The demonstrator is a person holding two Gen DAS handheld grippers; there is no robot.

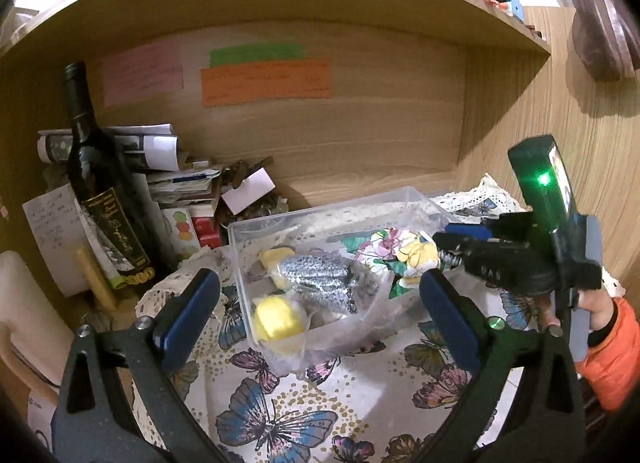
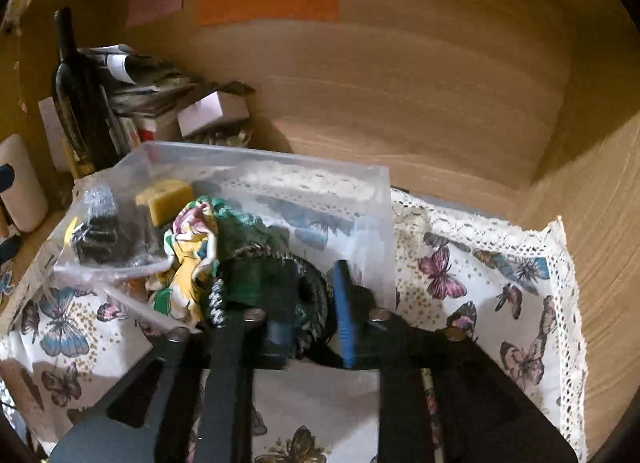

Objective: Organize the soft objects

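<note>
A clear plastic bin (image 1: 240, 239) sits on the butterfly cloth (image 1: 280, 403) inside a wooden shelf. It holds a grey knitted item (image 1: 316, 283) in a clear bag, yellow sponges (image 1: 278, 319) and a floral cloth (image 1: 400, 251). My left gripper (image 1: 320, 315) is open and empty in front of the bin. My right gripper (image 1: 444, 243) reaches over the bin's right rim. In the right wrist view the right gripper (image 2: 304, 303) is shut on the floral cloth (image 2: 192, 247), whose green and dark folds bunch between the pads at the bin (image 2: 360, 183).
A dark wine bottle (image 1: 100, 199) stands at the left with stacked papers (image 1: 160, 167) and small boxes behind the bin. Coloured notes (image 1: 266, 81) stick to the shelf's back wall. A lace-edged stretch of cloth (image 2: 500, 283) lies right of the bin.
</note>
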